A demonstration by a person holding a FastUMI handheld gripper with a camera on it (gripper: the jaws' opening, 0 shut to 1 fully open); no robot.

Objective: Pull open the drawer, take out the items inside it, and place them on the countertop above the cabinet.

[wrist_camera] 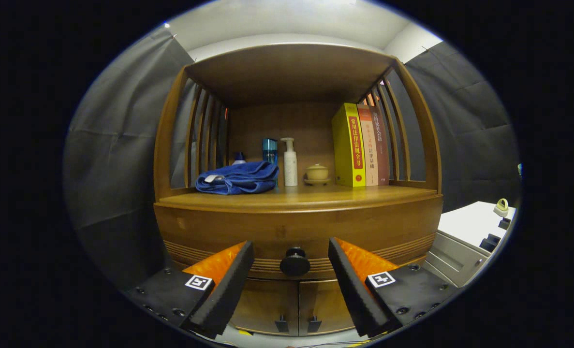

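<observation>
Between the wide-open, empty tongs (pixel 290 256), the drawer (pixel 294 234) knob (pixel 295 262) sits untouched, gaps either side.

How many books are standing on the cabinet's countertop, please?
3: a yellow book, a pale one beside it, and a brown one against the side slats. More could hide behind.

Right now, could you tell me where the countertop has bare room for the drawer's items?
The countertop is bare along its front edge. The back is crowded: blue towel, pump bottle, lidded cup, books. The open tool flanks the drawer knob.
</observation>
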